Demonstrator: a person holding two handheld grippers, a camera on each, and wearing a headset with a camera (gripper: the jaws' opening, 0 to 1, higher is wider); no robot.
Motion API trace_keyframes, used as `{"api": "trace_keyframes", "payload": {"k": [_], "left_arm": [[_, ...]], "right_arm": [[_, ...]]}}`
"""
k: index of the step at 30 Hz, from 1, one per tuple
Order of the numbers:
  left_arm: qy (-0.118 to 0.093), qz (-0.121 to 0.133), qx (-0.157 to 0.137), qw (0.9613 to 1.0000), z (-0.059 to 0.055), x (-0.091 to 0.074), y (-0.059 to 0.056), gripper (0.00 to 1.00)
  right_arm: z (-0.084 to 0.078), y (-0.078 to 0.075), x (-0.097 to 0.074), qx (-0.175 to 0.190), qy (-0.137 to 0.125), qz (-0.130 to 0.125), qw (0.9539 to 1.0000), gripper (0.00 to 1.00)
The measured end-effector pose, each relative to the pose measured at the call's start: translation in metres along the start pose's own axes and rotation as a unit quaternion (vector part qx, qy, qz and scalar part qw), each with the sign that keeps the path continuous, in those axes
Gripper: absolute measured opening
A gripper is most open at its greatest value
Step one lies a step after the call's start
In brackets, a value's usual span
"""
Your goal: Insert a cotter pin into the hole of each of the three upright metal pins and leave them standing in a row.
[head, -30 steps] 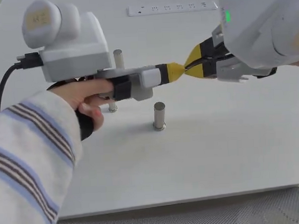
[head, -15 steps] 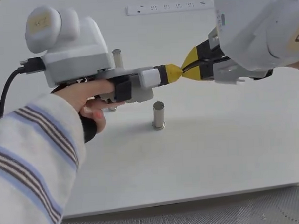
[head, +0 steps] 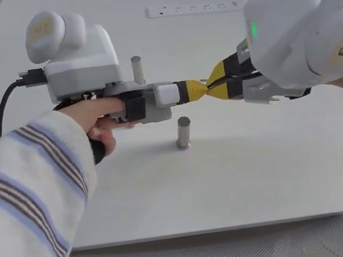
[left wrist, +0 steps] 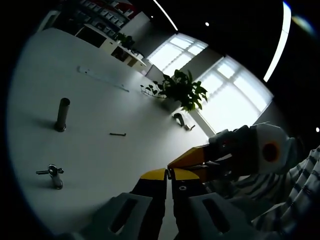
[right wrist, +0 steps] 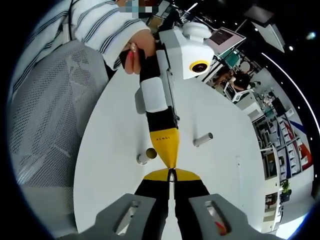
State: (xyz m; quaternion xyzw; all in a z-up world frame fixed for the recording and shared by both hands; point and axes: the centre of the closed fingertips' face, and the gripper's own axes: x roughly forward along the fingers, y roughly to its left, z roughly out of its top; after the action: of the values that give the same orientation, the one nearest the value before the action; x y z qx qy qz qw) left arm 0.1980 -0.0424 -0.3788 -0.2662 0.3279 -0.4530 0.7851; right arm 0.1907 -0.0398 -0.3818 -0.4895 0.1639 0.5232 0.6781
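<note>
My left gripper (head: 201, 88) points right and my right gripper (head: 211, 84) points left; their yellow tips touch above the table. Both stand shut, and a thin cotter pin (head: 203, 80) is pinched where they meet, mostly hidden. A plain upright metal pin (head: 183, 132) stands below the tips, another metal pin (head: 137, 69) stands behind the left gripper. In the left gripper view a third upright pin (left wrist: 54, 175) has a cotter pin through it. The right gripper (left wrist: 172, 167) touches my left gripper (left wrist: 169, 176) there. The right gripper view shows my right gripper (right wrist: 171, 176) against the left gripper (right wrist: 170, 159).
A loose cotter pin (left wrist: 118, 134) lies on the white table (head: 230, 171) beyond the pins. A power strip (head: 197, 9) runs along the far edge. The person's striped sleeve (head: 32, 191) fills the near left. A mesh chair seat (head: 233, 245) lies below the table's front edge.
The two grippers have stayed tip to tip and drifted slightly left and down. The right gripper's jaws have closed in tighter at the meeting point.
</note>
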Motion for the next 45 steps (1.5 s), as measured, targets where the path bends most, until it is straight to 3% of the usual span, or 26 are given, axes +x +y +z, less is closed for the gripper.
{"api": "trace_keyframes", "payload": {"k": [14,23,27,30,36,39,45], "left_arm": [[0.037,0.008,0.033,0.9987,-0.007,-0.001,0.001,0.00],[0.030,0.009,0.052,0.9981,-0.007,-0.003,-0.003,0.00],[0.030,-0.002,0.044,0.9986,-0.009,-0.004,-0.007,0.00],[0.038,0.005,0.061,0.9974,-0.013,-0.004,-0.007,0.00],[0.050,0.007,0.083,0.9953,-0.020,-0.007,-0.007,0.00],[0.049,0.002,0.100,0.9938,-0.020,-0.009,-0.009,0.00],[0.048,-0.013,0.168,0.9845,-0.020,-0.012,-0.016,0.00]], "right_arm": [[0.000,0.007,0.001,-0.007,-0.004,0.004,1.0000,0.00],[0.003,0.005,0.000,-0.026,-0.017,-0.009,0.9995,0.00],[0.003,0.007,0.002,-0.007,-0.022,-0.007,0.9997,0.00],[0.010,0.012,0.003,0.010,-0.045,0.004,0.9989,0.10],[-0.003,0.015,0.005,0.027,-0.030,0.011,0.9991,0.13],[-0.011,0.019,0.005,0.058,-0.025,0.025,0.9977,0.14],[-0.017,0.022,0.005,0.122,-0.044,0.045,0.9905,0.16]]}}
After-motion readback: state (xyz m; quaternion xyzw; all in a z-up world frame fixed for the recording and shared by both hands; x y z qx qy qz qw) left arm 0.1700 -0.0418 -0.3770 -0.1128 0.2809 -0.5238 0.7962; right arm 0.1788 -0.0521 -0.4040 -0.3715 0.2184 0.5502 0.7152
